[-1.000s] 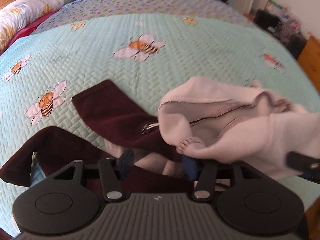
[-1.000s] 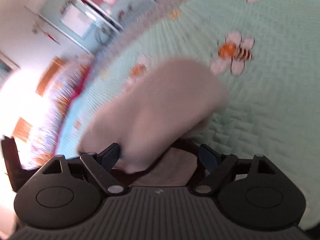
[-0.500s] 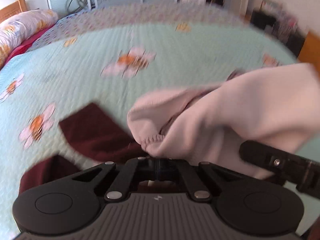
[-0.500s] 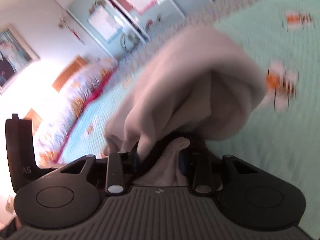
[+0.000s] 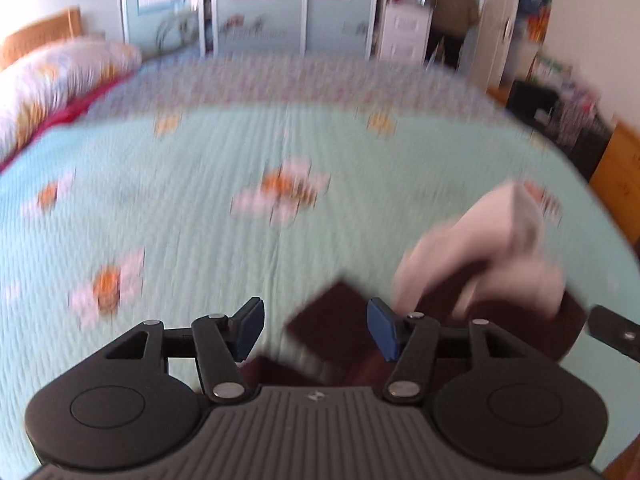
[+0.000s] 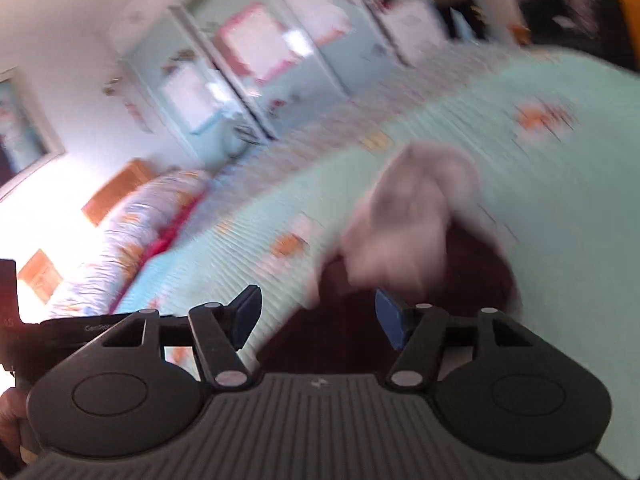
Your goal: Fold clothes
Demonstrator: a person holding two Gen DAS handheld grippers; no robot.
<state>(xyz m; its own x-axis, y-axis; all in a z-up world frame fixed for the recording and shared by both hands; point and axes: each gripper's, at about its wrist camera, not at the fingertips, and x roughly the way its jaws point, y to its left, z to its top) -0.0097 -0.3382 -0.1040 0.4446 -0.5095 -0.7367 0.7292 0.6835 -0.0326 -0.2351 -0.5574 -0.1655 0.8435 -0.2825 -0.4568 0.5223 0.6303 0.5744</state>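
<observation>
Both views are motion-blurred. A pale pink garment point(image 5: 496, 252) lies bunched on top of a dark maroon garment point(image 5: 332, 324) on the mint bee-print quilt point(image 5: 200, 208). My left gripper point(image 5: 316, 326) is open and empty, just above the maroon cloth, with the pink garment to its right. In the right wrist view my right gripper point(image 6: 318, 318) is open and empty, with the pink garment point(image 6: 408, 220) and the maroon garment point(image 6: 476, 272) just ahead of its right finger. The other gripper's black body point(image 5: 612, 336) shows at the right edge of the left wrist view.
A flowered pillow point(image 5: 52, 80) and a wooden headboard point(image 5: 40, 36) are at the far left. Pale blue wardrobe doors point(image 5: 256, 8) stand behind the bed. A person point(image 5: 452, 20) stands in the doorway. Wooden drawers point(image 5: 616, 168) and cluttered shelves are at the right.
Both grippers were shut on the pink garment half a second ago and have opened, letting it drop onto the maroon garment. Both cameras have tilted up and drawn back.
</observation>
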